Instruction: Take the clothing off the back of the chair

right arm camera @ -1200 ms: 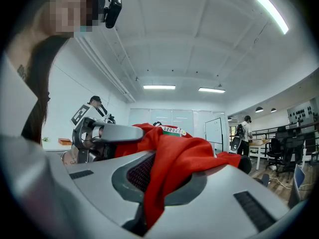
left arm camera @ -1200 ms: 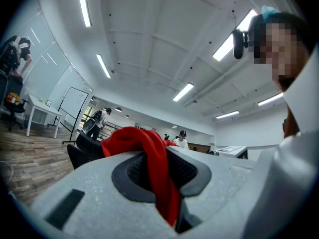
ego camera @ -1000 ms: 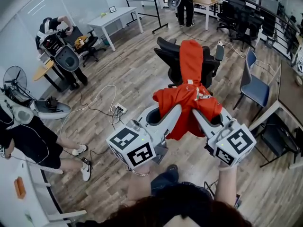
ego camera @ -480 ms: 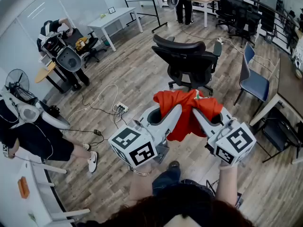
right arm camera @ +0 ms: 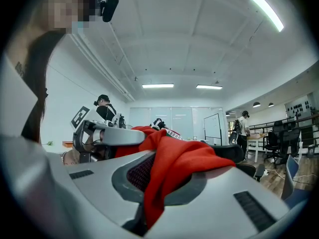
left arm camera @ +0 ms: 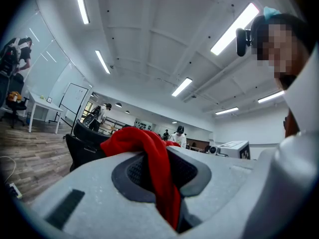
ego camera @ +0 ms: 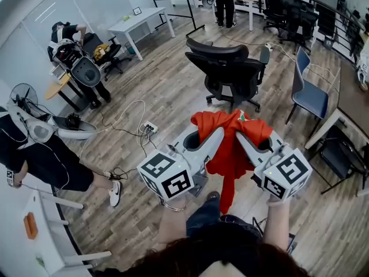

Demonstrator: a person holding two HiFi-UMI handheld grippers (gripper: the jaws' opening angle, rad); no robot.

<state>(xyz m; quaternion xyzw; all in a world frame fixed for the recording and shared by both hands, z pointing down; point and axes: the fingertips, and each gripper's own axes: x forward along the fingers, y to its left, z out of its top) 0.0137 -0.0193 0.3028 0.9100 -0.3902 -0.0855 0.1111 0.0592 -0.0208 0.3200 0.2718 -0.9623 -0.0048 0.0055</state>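
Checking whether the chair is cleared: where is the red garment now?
Head view, centre: the red garment hangs gripped by the left tongs and right tongs, near the person, clear of the black office chair beyond it.

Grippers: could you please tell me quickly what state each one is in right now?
Left gripper: closed on the red garment.
Right gripper: closed on the red garment too.

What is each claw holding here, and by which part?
The red garment: left claw and right claw each pinch its bunched upper part; the rest hangs below.
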